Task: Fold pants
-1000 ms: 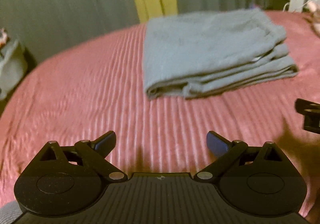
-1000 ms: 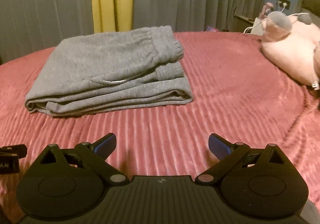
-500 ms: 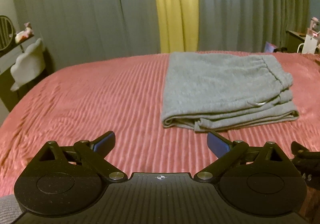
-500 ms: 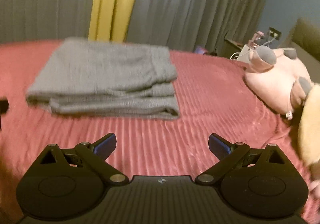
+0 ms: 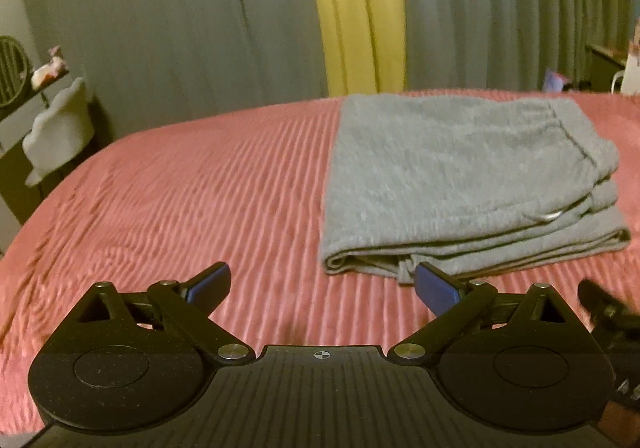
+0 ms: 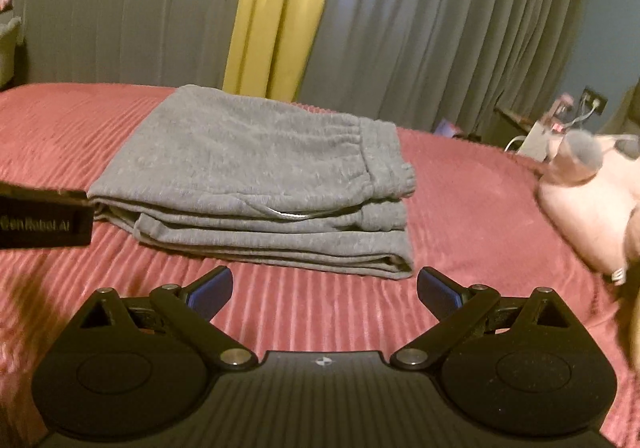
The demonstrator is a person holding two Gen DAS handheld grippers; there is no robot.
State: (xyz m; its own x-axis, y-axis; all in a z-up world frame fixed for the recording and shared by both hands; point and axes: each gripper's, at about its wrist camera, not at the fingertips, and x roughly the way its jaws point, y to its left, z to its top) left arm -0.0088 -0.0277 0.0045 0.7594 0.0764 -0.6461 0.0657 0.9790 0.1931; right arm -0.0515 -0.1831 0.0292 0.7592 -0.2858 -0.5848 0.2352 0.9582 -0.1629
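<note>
Grey sweatpants (image 5: 460,176) lie folded into a flat stack of several layers on the pink ribbed bedspread (image 5: 180,200), waistband to the right. In the right wrist view the same pants (image 6: 260,176) sit just ahead and left of centre. My left gripper (image 5: 322,284) is open and empty, short of the stack's near edge. The right gripper (image 6: 324,286) is also open and empty, a little in front of the stack. Neither touches the cloth. The left gripper's body (image 6: 44,220) pokes in at the left edge of the right wrist view.
Grey curtains with a yellow strip (image 5: 356,8) hang behind the bed. A pink plush toy (image 6: 592,200) lies on the bed at the right. A nightstand with cables (image 6: 540,128) stands beyond it. A shelf and white item (image 5: 56,128) are at the far left.
Both grippers have pulled back and lifted away from the folded pants, tilting up so more curtain shows. The pants stayed put. Both stayed open.
</note>
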